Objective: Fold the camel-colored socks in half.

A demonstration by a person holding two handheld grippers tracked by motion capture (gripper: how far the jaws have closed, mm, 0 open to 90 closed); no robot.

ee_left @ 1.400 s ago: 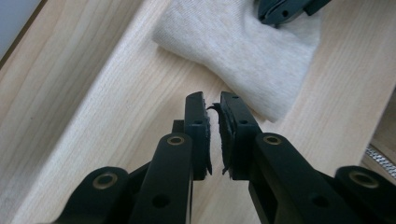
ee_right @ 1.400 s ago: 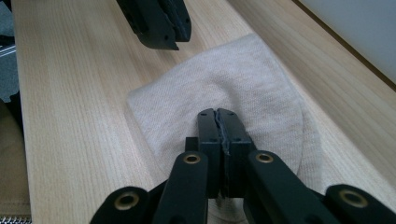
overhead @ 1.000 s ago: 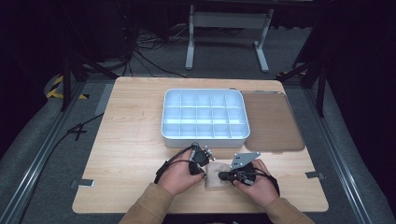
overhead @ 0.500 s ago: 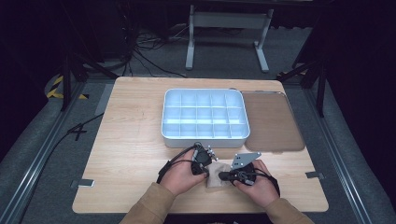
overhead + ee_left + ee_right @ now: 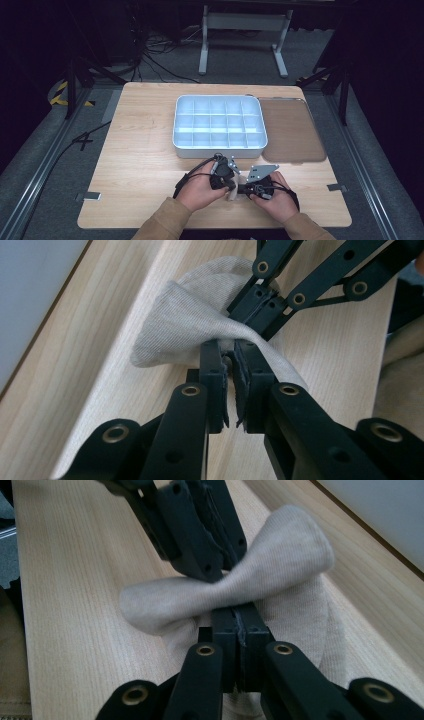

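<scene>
Small beige ribbed-knit cloth (image 5: pixel 200 325) pinched between both grippers, just in front of the pale blue compartmented plastic tray (image 5: pixel 218 124), toward the person's edge of the light wooden tabletop (image 5: pixel 140 150). Cloth lifted slightly where gripped, its loose folds resting on the wood.

Left gripper (image 5: pixel 229 357) clenched on one fold of the cloth, fabric caught between the black fingers (image 5: pixel 212 375) and draped over their tips; having closed a touch further in the last moment, cloth between them throughout. In the high view, left gripper (image 5: pixel 223 172) just in front of the tray's near wall, held in the left hand (image 5: pixel 200 190).

Right gripper (image 5: pixel 239 615) clamped tight on the cloth too, fingers (image 5: pixel 255 630) pressed flat together with the fabric bunched into a bow shape right above them. In the high view, right gripper (image 5: pixel 250 187) near the tray's front right corner, held in the right hand (image 5: pixel 277 200), tan sleeves (image 5: pixel 165 222) entering from the bottom edge.

Tips of the two grippers almost touching, facing each other across the cloth.

Brown translucent flat plastic lid (image 5: pixel 290 130) lying directly beside the tray's right side, touching or nearly touching it. Tray compartments empty-looking, seen from above.
</scene>
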